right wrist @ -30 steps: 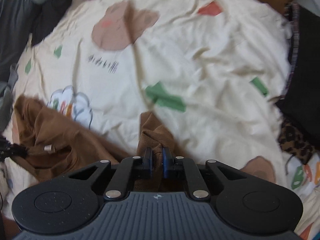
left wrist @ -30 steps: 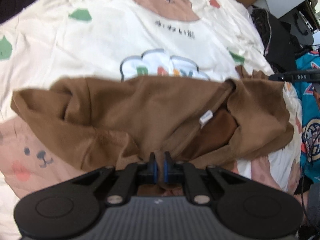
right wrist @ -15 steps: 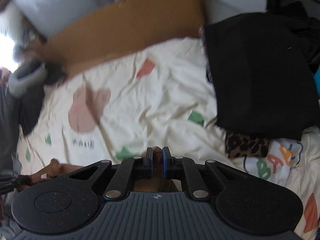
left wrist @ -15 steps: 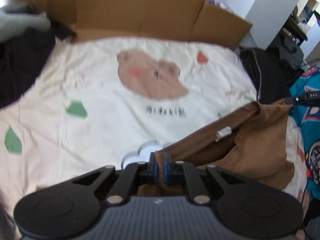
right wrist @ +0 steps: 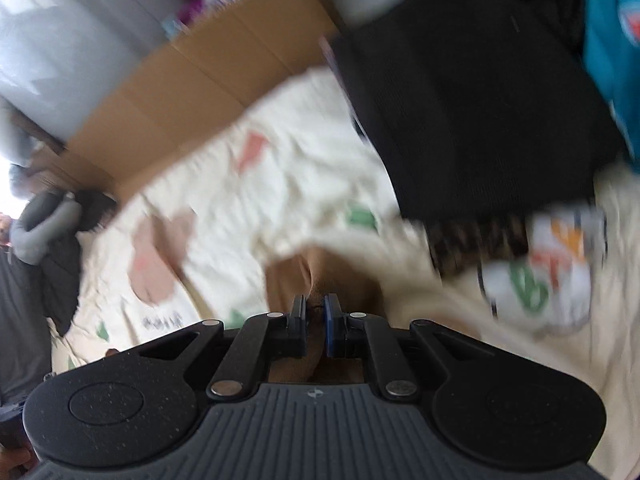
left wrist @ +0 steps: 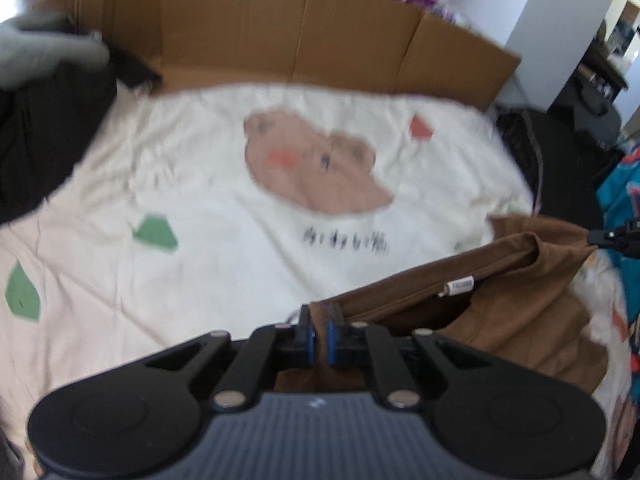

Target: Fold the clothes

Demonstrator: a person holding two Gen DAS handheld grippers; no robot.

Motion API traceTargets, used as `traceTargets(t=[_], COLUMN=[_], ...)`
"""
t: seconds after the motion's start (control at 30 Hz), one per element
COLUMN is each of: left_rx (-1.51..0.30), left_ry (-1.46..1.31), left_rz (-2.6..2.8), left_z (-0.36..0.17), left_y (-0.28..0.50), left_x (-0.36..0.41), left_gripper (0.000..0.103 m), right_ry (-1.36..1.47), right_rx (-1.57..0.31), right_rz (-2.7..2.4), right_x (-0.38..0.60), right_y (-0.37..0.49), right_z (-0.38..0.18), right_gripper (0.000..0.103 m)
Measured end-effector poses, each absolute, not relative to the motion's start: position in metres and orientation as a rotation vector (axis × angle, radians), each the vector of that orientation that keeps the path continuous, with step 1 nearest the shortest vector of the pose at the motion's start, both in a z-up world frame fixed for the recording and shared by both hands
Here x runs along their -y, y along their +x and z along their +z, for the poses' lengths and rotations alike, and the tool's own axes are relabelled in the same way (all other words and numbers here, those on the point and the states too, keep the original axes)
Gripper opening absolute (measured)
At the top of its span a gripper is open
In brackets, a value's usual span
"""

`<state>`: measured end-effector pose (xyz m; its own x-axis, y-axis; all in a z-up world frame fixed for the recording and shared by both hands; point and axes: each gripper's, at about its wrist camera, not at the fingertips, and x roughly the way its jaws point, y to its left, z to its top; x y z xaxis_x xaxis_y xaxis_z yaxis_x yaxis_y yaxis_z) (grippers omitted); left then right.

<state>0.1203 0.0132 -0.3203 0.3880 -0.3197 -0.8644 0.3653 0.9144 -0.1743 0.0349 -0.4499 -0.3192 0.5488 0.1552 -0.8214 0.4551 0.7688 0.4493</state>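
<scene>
Cream bedspread (left wrist: 208,184) under brown garment (left wrist: 520,300), pinched in both grippers' fingers (left wrist: 308,334).

From my seat nothing reads cleanly. The bedsheet (left wrist: 224,184) carries a row of dark characters under its bear print at centre frame in the left view, too blurred to make out. Lower right in the right view, coloured block letters on that sheet smear; I can only guess a green "B".
</scene>
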Motion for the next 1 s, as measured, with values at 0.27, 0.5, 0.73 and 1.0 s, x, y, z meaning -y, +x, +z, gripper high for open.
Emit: traceTargets(t=[0.27, 0.5, 0.73, 1.0], left_rx=[-1.196, -1.191, -1.177, -1.133], left_ry=[0.023, 0.021, 0.003, 0.044], left_rz=[-0.412, -0.430, -0.422, -0.407], left_z=[-0.357, -0.352, -0.345, -0.334], left_y=[0.104, 0.101, 0.101, 0.109], left_x=[-0.026, -0.030, -0.032, -0.038], left_gripper=[0.007, 0.007, 0.007, 0.007], right_ry=[0.775, 0.612, 0.284, -0.110], right_rx=[-1.130, -1.189, -1.240, -1.260], right_rz=[-0.211, -0.050, 0.170, 0.331], right_x=[0.443, 0.438, 0.415, 0.379], right_y=[0.017, 0.031, 0.051, 0.058], right_z=[-0.367, -0.339, -0.305, -0.292], right_gripper=[0.008, 0.013, 0.026, 0.027])
